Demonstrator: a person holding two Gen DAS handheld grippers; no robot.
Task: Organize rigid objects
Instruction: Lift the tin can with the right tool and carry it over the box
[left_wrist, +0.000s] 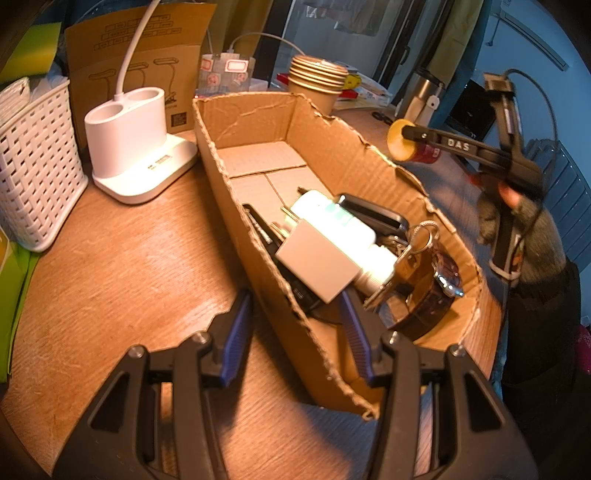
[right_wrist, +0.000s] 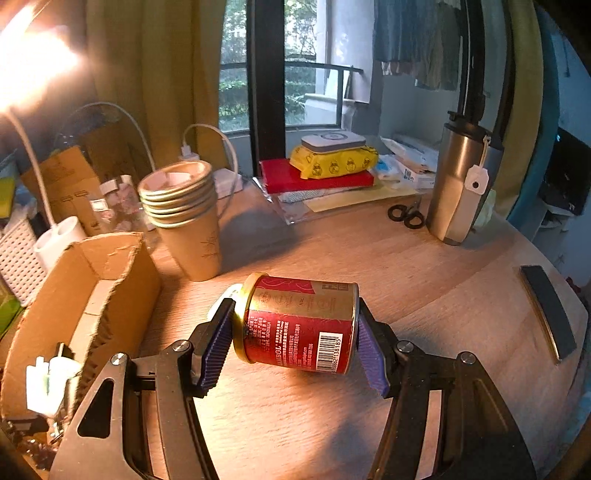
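Observation:
My right gripper (right_wrist: 295, 343) is shut on a red and gold can (right_wrist: 297, 323), held on its side above the wooden table, to the right of the cardboard box. The can also shows in the left wrist view (left_wrist: 406, 142), held above the box's right wall. The torn cardboard box (left_wrist: 373, 170) holds a white charger (left_wrist: 317, 264), a white bottle (left_wrist: 343, 229), a black case (left_wrist: 373, 214), keys (left_wrist: 421, 240) and a watch (left_wrist: 445, 280). My left gripper (left_wrist: 299, 332) is open, its jaws either side of the box's near left wall.
A white lamp base (left_wrist: 136, 147) and a white woven basket (left_wrist: 33, 166) stand left of the box. Stacked paper cups (right_wrist: 184, 214), a steel tumbler (right_wrist: 458, 184), scissors (right_wrist: 406, 216), a red book with a yellow pack (right_wrist: 325, 170) and a dark strip (right_wrist: 550, 314) are on the table.

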